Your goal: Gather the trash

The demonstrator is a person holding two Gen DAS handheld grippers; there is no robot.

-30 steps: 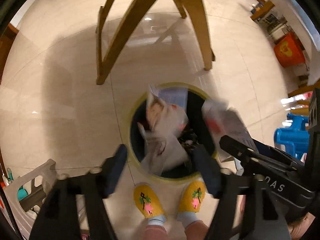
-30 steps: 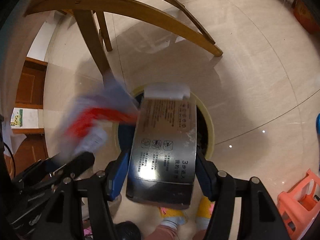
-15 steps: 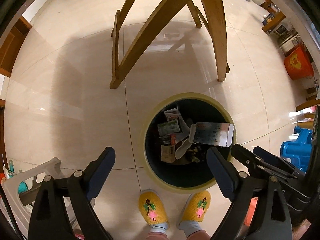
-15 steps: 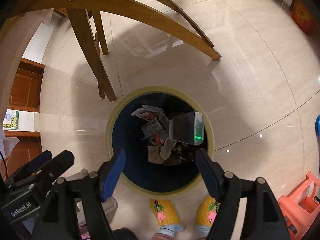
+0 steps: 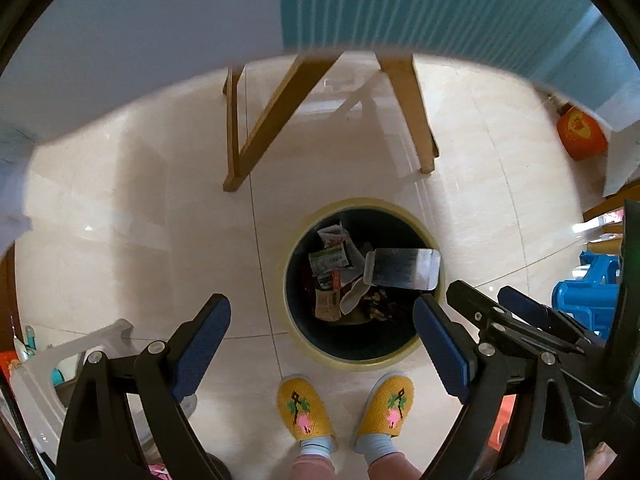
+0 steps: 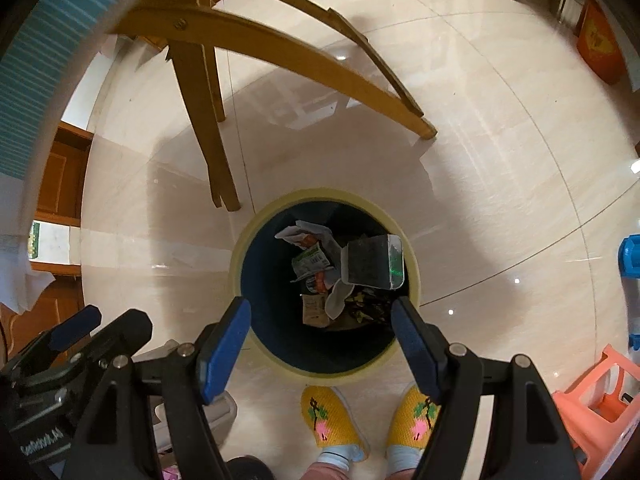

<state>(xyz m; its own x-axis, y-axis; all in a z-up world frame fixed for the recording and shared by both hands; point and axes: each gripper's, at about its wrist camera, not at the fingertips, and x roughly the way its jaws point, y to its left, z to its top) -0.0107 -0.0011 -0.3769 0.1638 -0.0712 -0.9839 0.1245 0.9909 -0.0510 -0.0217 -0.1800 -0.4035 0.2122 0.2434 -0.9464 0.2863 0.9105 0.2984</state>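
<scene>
We find both loads released since a second ago: the silver carton [image 6: 372, 262] and wrappers [image 5: 328, 258] lie inside the trash bin [image 5: 298, 342]. Left hand-held gripper [image 5: 322, 322] and right hand-held gripper [image 6: 322, 322] gape wide, empty, ready for more trash.

No legible text apart from a partial "GenRobot.AI" on the left tool [image 6: 76, 332].

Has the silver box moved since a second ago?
Yes. The silver box left the right gripper, whose jaws have just been opening, and dropped into the bin.
</scene>
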